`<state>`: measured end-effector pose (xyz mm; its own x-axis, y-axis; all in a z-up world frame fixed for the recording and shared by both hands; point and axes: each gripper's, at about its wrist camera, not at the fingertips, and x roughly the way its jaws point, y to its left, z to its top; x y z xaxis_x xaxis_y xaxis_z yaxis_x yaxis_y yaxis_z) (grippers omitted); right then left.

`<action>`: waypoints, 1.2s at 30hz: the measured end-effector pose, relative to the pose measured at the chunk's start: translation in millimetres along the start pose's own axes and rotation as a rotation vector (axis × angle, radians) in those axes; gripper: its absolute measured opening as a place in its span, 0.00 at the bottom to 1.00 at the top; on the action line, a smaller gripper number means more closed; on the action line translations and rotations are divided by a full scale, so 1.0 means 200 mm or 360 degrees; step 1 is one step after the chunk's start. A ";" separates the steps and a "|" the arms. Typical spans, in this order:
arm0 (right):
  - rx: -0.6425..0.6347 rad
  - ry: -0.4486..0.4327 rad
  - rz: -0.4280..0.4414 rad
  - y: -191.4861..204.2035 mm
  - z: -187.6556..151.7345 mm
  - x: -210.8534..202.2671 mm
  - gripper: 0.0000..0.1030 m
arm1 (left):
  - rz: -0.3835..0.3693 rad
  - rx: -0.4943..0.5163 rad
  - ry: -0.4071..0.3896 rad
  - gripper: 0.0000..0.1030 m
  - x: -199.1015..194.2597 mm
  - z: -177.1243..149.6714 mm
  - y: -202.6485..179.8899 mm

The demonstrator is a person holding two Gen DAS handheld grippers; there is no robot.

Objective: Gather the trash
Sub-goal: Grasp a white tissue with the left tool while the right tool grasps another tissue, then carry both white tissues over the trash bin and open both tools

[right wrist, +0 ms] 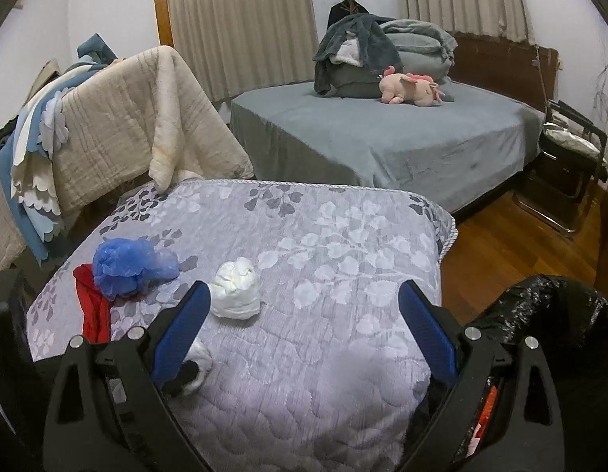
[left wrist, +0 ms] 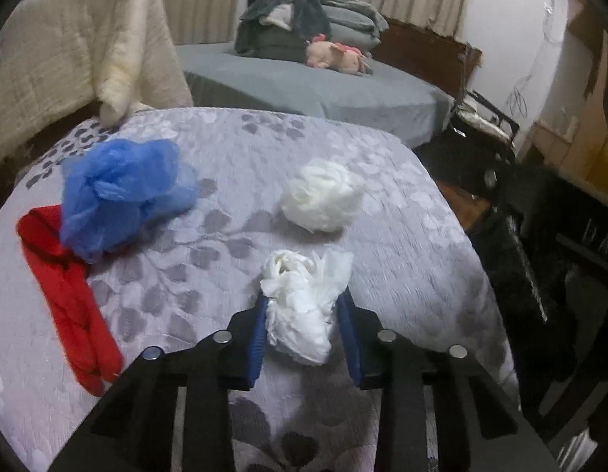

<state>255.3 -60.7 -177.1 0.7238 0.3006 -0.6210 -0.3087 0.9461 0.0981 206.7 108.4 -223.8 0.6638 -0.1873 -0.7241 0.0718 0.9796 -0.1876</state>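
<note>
My left gripper [left wrist: 304, 297] is shut on a crumpled white tissue [left wrist: 300, 314], its blue pads pressing on both sides, low over a grey floral quilt [left wrist: 166, 283]. Farther back on the quilt lies a second white wad [left wrist: 323, 196], with a crumpled blue plastic bag [left wrist: 122, 192] to its left. In the right wrist view my right gripper [right wrist: 304, 287] stands open over the quilt [right wrist: 323, 244] with nothing between its fingers. The white wad [right wrist: 237, 295] lies just right of its left finger, the blue bag [right wrist: 130, 265] farther left. A bit of the held tissue [right wrist: 199, 356] shows low behind that finger.
A red cloth [left wrist: 67, 291] lies partly under the blue bag. A black trash bag [right wrist: 547, 310] stands off the quilt's right edge, over wooden floor [right wrist: 500, 244]. Behind are a grey bed [right wrist: 382, 137] with a pink plush toy [right wrist: 410, 86] and a beige blanket [right wrist: 138, 118] draped at left.
</note>
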 end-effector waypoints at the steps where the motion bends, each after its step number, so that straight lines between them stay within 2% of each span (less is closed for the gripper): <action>1: -0.0006 0.0002 0.0004 0.01 0.00 0.01 0.91 | 0.0009 -0.0013 -0.0019 0.31 -0.02 0.01 0.01; 7: -0.0030 0.0014 0.0030 0.06 0.03 0.09 0.91 | 0.0072 -0.0024 -0.0145 0.31 -0.11 0.12 0.09; 15: -0.0047 0.0040 0.0044 0.12 0.04 0.20 0.91 | 0.0123 -0.0039 -0.0167 0.31 -0.09 0.18 0.17; 22: -0.0082 0.0117 0.0058 0.18 0.04 0.33 0.90 | 0.0177 -0.0071 -0.0189 0.31 -0.11 0.22 0.26; 28: -0.0108 0.0240 0.0128 0.22 0.02 0.43 0.57 | 0.0193 -0.0084 -0.0209 0.31 -0.14 0.24 0.30; 30: -0.0121 0.0263 0.0168 0.23 0.01 0.44 0.35 | 0.0195 -0.0082 -0.0212 0.31 -0.15 0.24 0.31; 33: -0.0154 0.0254 0.0182 0.25 0.02 0.42 0.29 | 0.0197 -0.0087 -0.0216 0.31 -0.16 0.24 0.31; 36: -0.0153 0.0235 0.0195 0.25 0.02 0.37 0.27 | 0.0196 -0.0087 -0.0221 0.31 -0.17 0.23 0.30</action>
<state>295.8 9.2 -214.8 0.5811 0.3849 -0.7171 -0.4512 0.8856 0.1098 222.2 176.9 -179.7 0.7616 -0.0510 -0.6460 -0.0541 0.9884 -0.1418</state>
